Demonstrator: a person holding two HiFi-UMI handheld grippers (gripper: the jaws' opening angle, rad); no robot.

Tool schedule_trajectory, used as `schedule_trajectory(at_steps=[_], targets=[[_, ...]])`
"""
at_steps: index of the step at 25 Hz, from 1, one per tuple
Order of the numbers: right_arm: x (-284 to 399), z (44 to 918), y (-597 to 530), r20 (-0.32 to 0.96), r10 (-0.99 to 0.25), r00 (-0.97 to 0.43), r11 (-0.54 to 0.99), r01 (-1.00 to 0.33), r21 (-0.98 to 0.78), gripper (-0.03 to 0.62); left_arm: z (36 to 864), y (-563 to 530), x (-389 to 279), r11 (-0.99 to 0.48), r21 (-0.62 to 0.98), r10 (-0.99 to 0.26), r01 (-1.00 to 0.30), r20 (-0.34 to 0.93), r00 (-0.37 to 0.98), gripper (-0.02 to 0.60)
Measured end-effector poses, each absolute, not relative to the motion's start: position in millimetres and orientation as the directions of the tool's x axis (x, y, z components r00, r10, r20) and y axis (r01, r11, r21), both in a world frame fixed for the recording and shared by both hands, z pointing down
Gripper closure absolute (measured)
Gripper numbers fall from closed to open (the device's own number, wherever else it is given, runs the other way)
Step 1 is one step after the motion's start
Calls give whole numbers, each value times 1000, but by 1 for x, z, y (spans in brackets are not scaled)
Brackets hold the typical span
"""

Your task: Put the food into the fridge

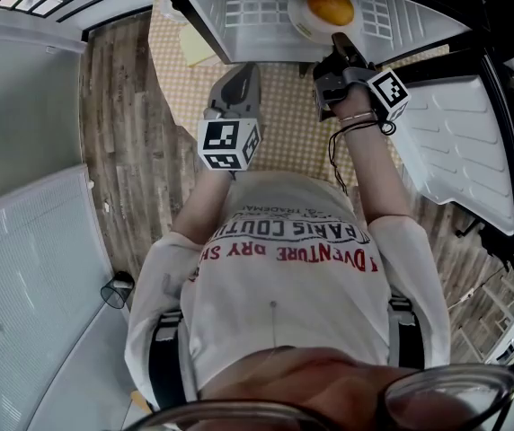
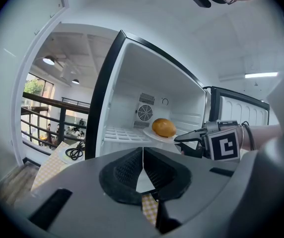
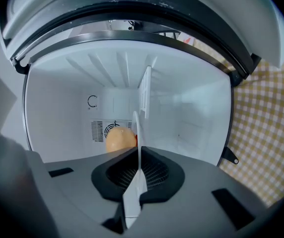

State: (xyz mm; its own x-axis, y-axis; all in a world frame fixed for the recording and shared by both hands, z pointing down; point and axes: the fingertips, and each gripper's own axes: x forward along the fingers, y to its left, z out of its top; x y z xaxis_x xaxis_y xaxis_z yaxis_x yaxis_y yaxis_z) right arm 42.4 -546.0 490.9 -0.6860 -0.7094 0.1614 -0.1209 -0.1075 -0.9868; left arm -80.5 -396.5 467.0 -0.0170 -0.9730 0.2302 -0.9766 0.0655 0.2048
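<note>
The right hand-held gripper [image 1: 336,43] pinches the flat plate's [image 1: 297,18] near rim, the bun [image 1: 330,4] lying lengthwise left-right, while the left hand-held gripper [image 2: 143,157] is closed, empty.

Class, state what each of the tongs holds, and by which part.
Right tongs grip the white plate by its near rim; the left tongs are shut on nothing.

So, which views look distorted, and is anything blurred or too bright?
Head view: strong fisheye bends the fridge door; the glasses at the bottom are out of focus. Left gripper view: dark round vignette, glare from the ceiling light strip, round orange food sharp. Right gripper view: vignette too, white plate edge-on, even soft light.
</note>
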Motion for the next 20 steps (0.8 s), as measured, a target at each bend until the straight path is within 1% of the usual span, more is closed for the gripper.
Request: schedule_trajectory(at_steps=[7,14,19,20], targets=[[34,489,-556,163,-717,-678,-130,-100,-986,560,470,-404,-88,75,205,-970,-976,241,-24,554],[32,490,-559,170,-726,-667,-124,-116,-985,560,471,-409,-86,66,209,-969,-976,247,-13,554],[31,485,-559,156,-730,-666,-73,-151,-986,560,473,-408,-84,63,211,-967,-975,253,-8,554],[31,482,-559,147,-732,-666,-59,-153,-986,550,472,-407,-84,62,210,-968,-976,252,-7,554]])
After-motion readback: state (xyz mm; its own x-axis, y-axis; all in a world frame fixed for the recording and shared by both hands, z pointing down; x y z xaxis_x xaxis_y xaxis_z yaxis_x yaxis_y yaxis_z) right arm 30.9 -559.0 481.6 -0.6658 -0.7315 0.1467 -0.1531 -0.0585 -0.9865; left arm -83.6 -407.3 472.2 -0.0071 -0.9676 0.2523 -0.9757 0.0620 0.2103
